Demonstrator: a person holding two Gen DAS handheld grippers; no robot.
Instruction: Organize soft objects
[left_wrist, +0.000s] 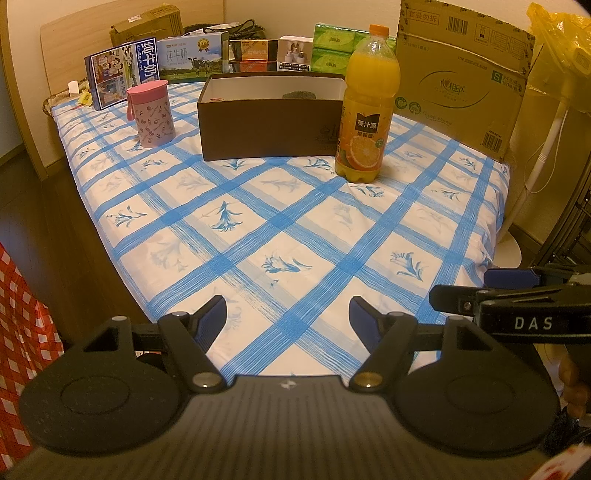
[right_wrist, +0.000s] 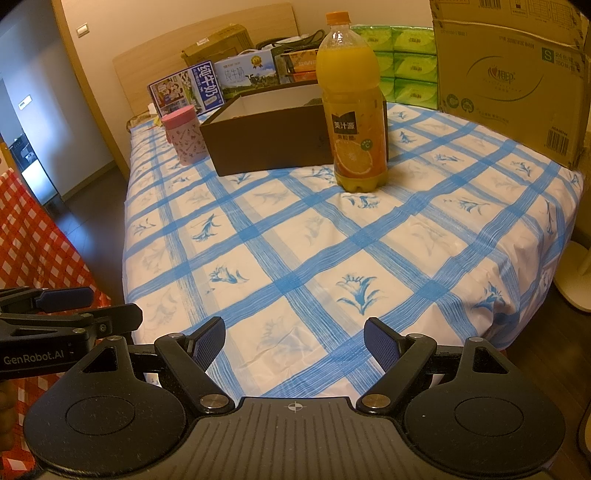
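Note:
A brown open box (left_wrist: 271, 123) with a white inside stands at the far middle of the bed; it also shows in the right wrist view (right_wrist: 273, 144). A dark soft object (left_wrist: 300, 95) lies inside it at the back right, mostly hidden by the wall. My left gripper (left_wrist: 287, 314) is open and empty over the bed's near edge. My right gripper (right_wrist: 294, 338) is open and empty beside it, also at the near edge. Each gripper shows at the side of the other's view.
An orange juice bottle (left_wrist: 364, 107) stands right of the box, a pink canister (left_wrist: 150, 112) left of it. Milk cartons (left_wrist: 122, 75), green tissue packs (left_wrist: 334, 46) and a large cardboard box (left_wrist: 461, 77) line the back. A red checked cloth (right_wrist: 33, 240) hangs left.

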